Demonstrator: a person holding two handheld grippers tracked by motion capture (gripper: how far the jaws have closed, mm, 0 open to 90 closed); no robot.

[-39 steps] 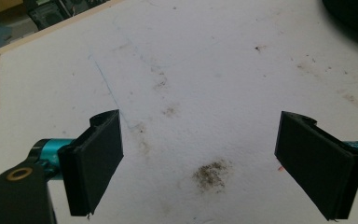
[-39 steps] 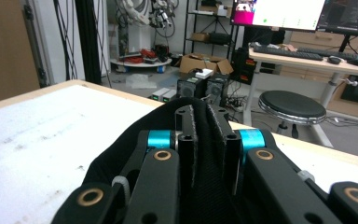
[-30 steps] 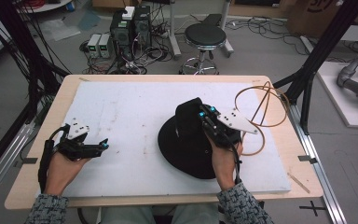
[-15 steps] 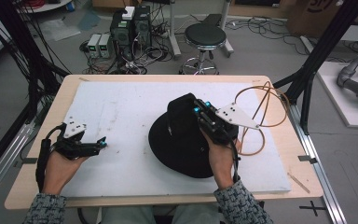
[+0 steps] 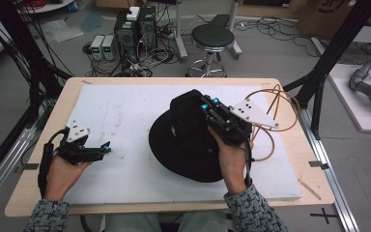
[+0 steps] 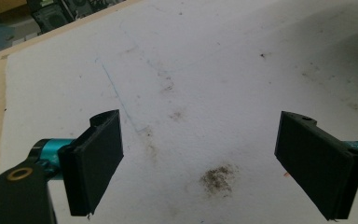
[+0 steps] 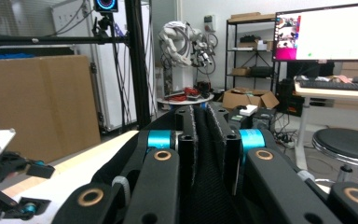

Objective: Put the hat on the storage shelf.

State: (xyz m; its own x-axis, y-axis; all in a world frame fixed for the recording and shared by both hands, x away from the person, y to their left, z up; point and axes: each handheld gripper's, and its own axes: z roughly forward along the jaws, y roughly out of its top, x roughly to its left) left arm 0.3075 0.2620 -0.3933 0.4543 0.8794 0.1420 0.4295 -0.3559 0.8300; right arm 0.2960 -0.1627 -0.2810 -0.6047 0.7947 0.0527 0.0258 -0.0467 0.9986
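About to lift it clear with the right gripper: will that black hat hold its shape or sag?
Probably sags: the black hat is soft fabric, and the right gripper pinches a fold of it flat. The wide brim will likely droop. It seems light and unlikely to slip from the grip.

Between the right gripper's (image 7: pixel 207 140) jaws, the black hat (image 7: pixel 207 196) runs off the bottom edge, its brim hidden.

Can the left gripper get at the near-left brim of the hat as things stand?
Probably yes. The left gripper is open over bare white mat, nothing between it and the hat brim. The right gripper pinches the crown on the far side, clear of that path.
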